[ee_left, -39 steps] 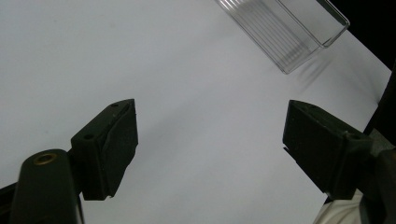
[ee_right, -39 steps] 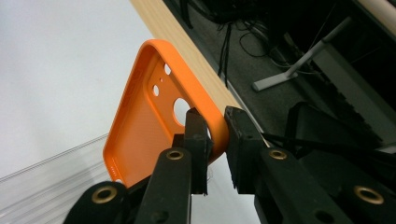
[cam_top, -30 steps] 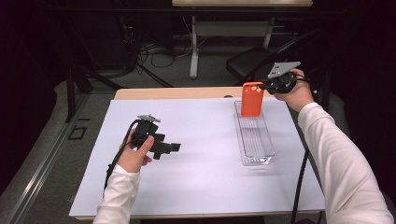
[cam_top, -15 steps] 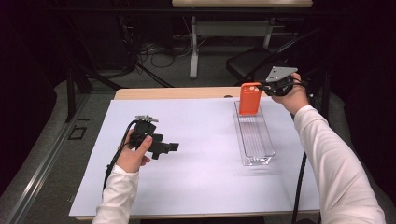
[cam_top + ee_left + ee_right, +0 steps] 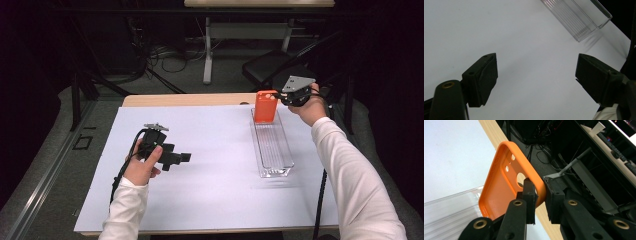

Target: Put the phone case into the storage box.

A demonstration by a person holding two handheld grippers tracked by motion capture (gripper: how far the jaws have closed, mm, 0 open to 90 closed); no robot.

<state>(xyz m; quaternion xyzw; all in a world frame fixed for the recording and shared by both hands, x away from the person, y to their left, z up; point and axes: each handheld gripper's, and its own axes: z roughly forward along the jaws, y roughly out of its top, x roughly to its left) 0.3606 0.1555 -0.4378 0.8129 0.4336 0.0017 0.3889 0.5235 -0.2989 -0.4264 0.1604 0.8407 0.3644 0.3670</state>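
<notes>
Your right tool [image 5: 280, 97]: jaws clamped on the rim of the orange phone case [image 5: 265, 106], held upright at the far end of the clear tray [image 5: 274, 150]. Your left tool [image 5: 182, 158]: jaws wide apart, empty, over the white tabletop [image 5: 220, 185].

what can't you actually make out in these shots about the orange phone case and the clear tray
- Whether the orange phone case touches the clear tray: high view, too small to tell; right gripper view, the right hand-held gripper covers its lower corner.
- The case's outer face: right gripper view shows just the inside.
- The tray's full length: left gripper view, cut off by the top edge.
- The far end of the tray: high view, the case stands in front.
</notes>
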